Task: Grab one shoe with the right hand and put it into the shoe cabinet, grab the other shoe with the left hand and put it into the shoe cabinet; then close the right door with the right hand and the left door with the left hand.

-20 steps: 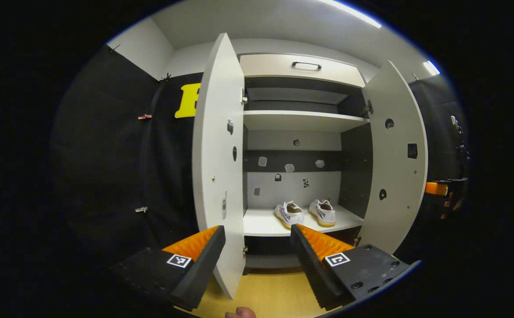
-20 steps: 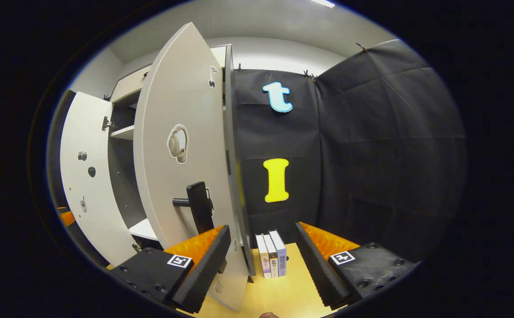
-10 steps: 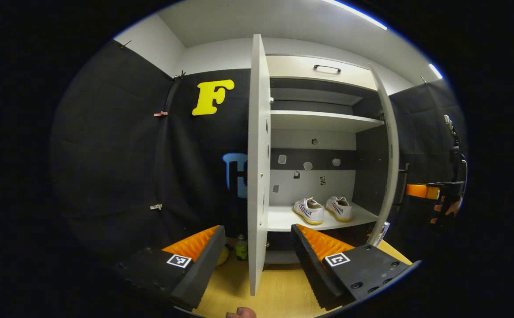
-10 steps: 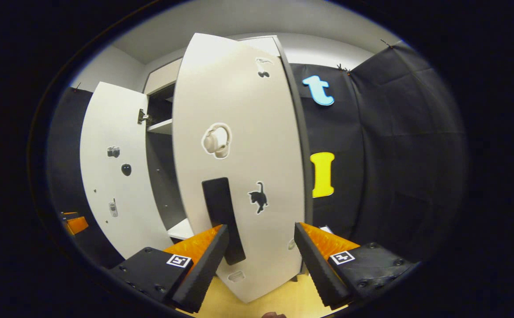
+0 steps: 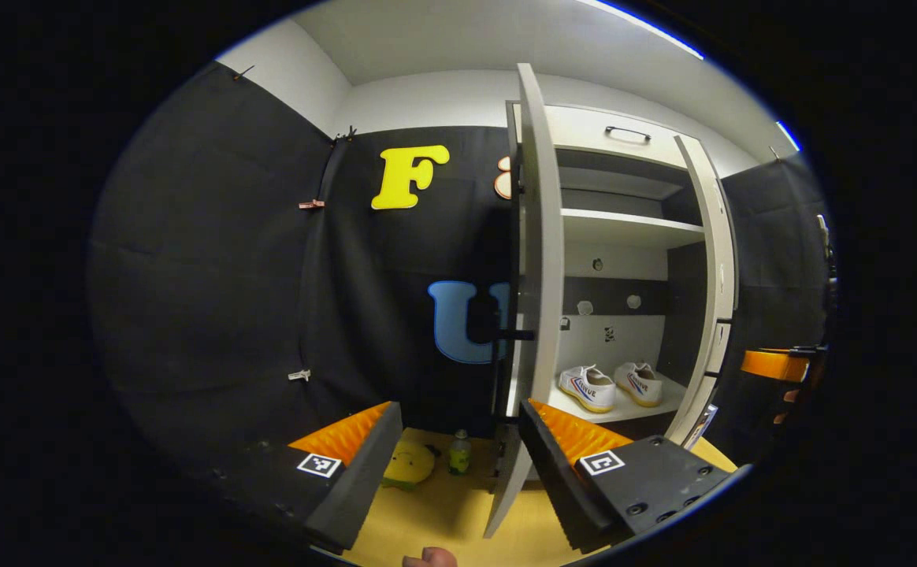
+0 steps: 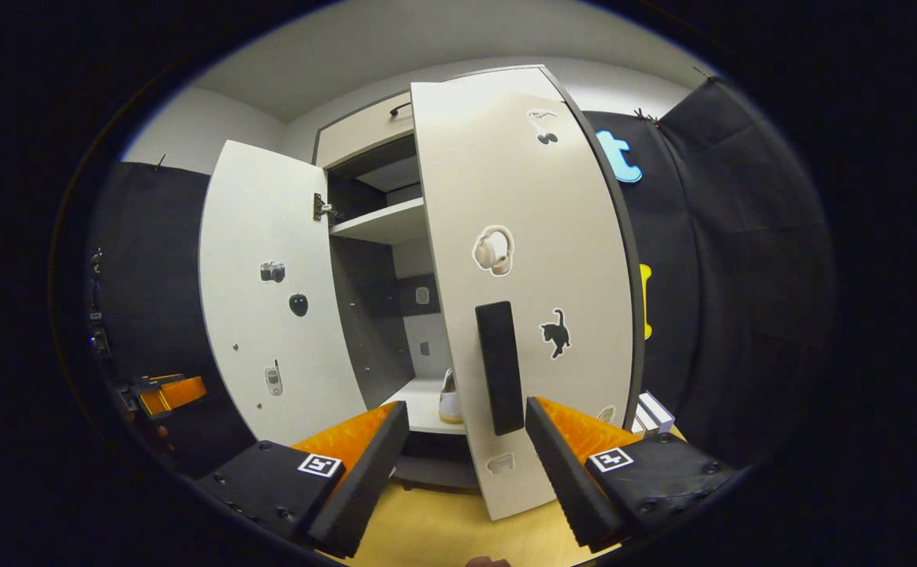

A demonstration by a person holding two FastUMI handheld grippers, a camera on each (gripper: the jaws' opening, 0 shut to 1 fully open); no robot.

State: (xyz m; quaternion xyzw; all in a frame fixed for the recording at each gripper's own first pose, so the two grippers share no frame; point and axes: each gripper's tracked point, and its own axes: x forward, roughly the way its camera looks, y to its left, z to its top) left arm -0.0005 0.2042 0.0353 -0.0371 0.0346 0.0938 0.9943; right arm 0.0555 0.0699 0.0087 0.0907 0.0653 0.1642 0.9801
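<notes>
Right door [image 6: 521,291] swung further closed; both claws wide open, empty.

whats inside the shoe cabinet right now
Two white canvas shoes sit side by side on the white lower shelf of the white shoe cabinet. The upper shelf looks bare, but the half-closed white doors hide part of the interior.

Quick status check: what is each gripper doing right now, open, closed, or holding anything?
Left gripper: jaws open, holding nothing, edge of the left door in front of it.
Right gripper: jaws open, holding nothing, right door handle just ahead.
</notes>
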